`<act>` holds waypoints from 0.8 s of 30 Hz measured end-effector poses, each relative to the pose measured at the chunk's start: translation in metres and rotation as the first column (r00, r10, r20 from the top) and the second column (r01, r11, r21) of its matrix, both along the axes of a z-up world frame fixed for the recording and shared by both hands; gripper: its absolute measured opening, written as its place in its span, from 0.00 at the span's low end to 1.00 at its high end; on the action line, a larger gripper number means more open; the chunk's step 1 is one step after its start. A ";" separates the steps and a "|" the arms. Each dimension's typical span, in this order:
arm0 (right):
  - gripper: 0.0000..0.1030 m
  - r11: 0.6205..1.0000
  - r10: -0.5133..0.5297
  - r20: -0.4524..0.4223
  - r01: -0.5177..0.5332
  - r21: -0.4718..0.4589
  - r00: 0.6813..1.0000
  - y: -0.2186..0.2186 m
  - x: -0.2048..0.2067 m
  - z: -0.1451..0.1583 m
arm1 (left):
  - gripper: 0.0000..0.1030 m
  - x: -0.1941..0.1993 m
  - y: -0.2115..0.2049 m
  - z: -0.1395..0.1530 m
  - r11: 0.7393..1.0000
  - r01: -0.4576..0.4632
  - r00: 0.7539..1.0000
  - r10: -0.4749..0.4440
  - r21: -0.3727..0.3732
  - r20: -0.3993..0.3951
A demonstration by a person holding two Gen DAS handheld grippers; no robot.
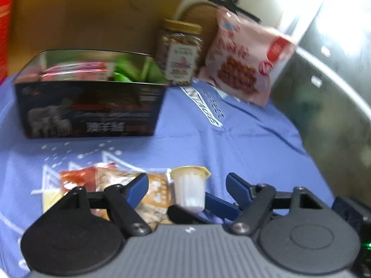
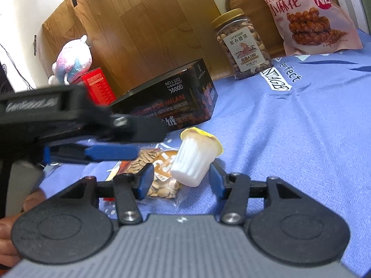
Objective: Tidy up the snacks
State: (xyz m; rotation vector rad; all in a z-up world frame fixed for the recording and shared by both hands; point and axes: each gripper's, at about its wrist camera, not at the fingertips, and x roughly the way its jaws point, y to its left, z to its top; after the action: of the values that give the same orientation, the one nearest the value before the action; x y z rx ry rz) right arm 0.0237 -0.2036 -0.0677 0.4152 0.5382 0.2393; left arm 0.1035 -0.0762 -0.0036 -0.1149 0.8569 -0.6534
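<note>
A small white jelly cup with a yellow lid (image 2: pixel 194 157) lies tilted on the blue cloth (image 2: pixel 289 139), between the open fingers of my right gripper (image 2: pixel 180 180). It also shows in the left wrist view (image 1: pixel 190 188), between the open fingers of my left gripper (image 1: pixel 187 185). A clear packet of seeds (image 2: pixel 160 173) and an orange packet (image 1: pixel 78 178) lie beside it. A black box (image 1: pixel 88 106) holds pink and green packets farther back. The left gripper's blue finger (image 2: pixel 111 151) reaches in from the left in the right wrist view.
A jar of mixed nuts (image 2: pixel 243 46) and a pink bag of twisted snacks (image 2: pixel 308 16) stand at the back against a wooden panel (image 2: pixel 139 23). A red box (image 2: pixel 98 88) and a plush toy (image 2: pixel 71 60) sit at the far left.
</note>
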 end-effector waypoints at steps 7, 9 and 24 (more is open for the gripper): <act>0.36 1.000 0.006 0.008 -0.006 -0.031 1.000 0.004 -0.001 0.000 | 0.34 0.004 -0.009 -0.013 0.998 0.033 0.999 -0.032 0.051 -0.017; 0.36 0.999 0.001 0.038 0.001 -0.053 0.999 0.008 -0.006 0.004 | 0.34 0.003 0.002 -0.006 0.999 0.032 0.999 -0.032 0.010 -0.010; 0.37 0.985 0.102 0.128 -0.082 -0.153 0.986 0.056 0.117 0.069 | 0.40 0.100 0.080 0.060 0.971 -0.231 0.962 0.237 -0.060 0.133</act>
State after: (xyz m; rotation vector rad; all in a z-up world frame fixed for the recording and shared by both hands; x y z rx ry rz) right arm 0.1408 -0.1474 0.0013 0.2284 0.4386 0.3129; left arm 0.2035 0.0042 0.0564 -0.2052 0.6813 -0.4523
